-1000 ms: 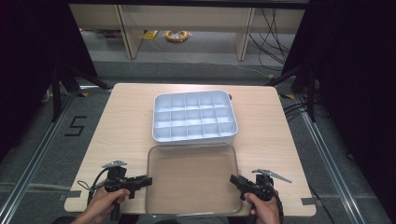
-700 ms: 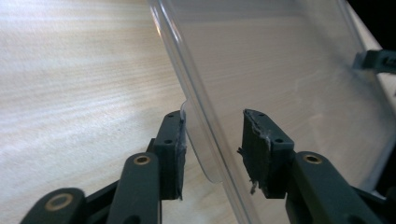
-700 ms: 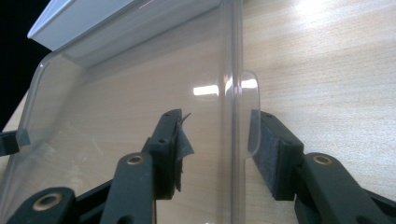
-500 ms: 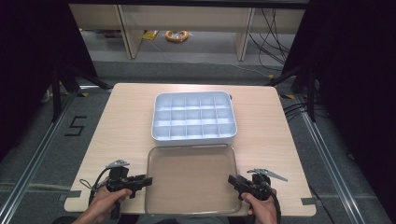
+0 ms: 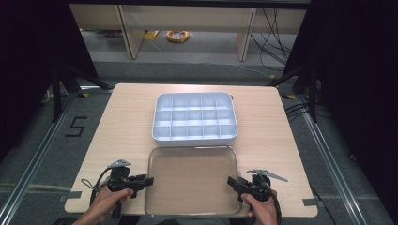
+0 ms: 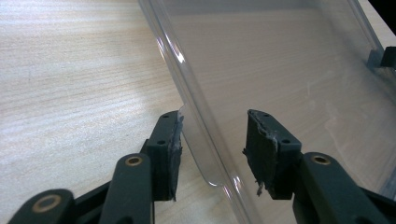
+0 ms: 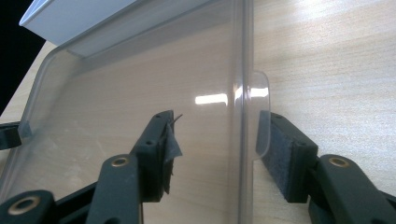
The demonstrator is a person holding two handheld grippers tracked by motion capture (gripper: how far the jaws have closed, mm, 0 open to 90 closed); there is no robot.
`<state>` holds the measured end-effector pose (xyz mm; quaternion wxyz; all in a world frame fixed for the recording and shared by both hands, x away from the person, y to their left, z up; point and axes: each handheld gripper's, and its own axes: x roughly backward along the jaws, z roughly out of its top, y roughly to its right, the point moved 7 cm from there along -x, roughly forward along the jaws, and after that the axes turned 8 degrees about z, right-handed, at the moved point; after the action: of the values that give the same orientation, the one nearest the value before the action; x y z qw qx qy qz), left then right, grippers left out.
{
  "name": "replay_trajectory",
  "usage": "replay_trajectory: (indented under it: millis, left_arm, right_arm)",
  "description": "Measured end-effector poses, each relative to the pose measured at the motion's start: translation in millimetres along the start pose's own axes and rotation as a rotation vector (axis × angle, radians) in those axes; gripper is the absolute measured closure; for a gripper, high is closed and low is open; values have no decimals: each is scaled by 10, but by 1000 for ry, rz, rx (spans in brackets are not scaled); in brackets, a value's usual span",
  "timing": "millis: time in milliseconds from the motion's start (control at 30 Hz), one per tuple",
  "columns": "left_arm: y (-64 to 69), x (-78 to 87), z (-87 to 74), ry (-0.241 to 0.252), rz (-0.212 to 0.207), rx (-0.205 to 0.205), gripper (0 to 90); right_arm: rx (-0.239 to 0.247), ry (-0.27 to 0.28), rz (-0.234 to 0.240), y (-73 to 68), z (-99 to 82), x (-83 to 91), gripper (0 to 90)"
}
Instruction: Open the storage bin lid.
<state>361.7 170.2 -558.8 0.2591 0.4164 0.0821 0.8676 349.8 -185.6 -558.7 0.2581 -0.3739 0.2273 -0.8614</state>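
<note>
- Grippers sit closer to the clear lid (image 5: 192,180) than a second ago; both of mine have edged inward, and each now straddles one side rim.
- My left gripper (image 6: 212,144) is spread, one pad outside the lid's left rim, the other over its clear panel; nothing is pinched.
- My right gripper (image 7: 217,149) is spread too, with the right rim and its small tab between the pads.
- Lid lies flat on the wooden table (image 5: 117,122), at the near edge between my hands, where it lay before.
- White compartment tray (image 5: 195,117) stands just beyond the lid, nearly touching its far edge, unmoved.
- Black cables trail from both grippers towards me.
</note>
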Motion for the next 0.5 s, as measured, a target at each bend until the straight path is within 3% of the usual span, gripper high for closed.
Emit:
replay_trajectory:
  millis: [33, 67, 133, 167, 200, 233, 267, 300, 333, 367, 433, 467, 500]
  left_arm:
    - [-4, 2, 19, 12, 4, 8, 517]
    - [-49, 39, 63, 30, 28, -34, 510]
    - [-50, 48, 88, 53, 30, -22, 519]
    - [-69, 66, 100, 56, 30, -15, 520]
    - [-78, 68, 106, 62, 31, -8, 522]
    - [-90, 75, 110, 63, 31, -8, 522]
    - [-92, 77, 113, 65, 33, -4, 523]
    - [-91, 80, 115, 65, 31, -4, 527]
    - [-85, 83, 116, 66, 28, -5, 527]
    - [-79, 89, 118, 67, 25, -8, 527]
    - [-70, 93, 118, 68, 18, -9, 523]
    - [-68, 96, 121, 70, 18, -8, 521]
    - [-66, 100, 126, 76, 16, -10, 516]
  right_arm:
    - [-18, 3, -4, -9, -1, 1, 453]
    - [8, 16, -18, 30, 25, 23, 422]
    - [11, 26, -23, 48, 44, 52, 427]
    - [-43, 41, -18, 14, 58, 84, 416]
    - [4, 54, -22, 76, 91, 124, 417]
    - [-38, 60, -21, 45, 93, 140, 422]
    - [2, 58, -36, 85, 105, 158, 425]
    - [-43, 62, -11, 43, 101, 159, 425]
    - [-34, 64, -17, 44, 105, 156, 428]
    - [30, 70, -22, 68, 120, 145, 430]
    - [70, 59, -20, 55, 116, 135, 427]
    - [71, 60, -28, 34, 115, 132, 423]
    - [34, 48, -15, -10, 101, 134, 420]
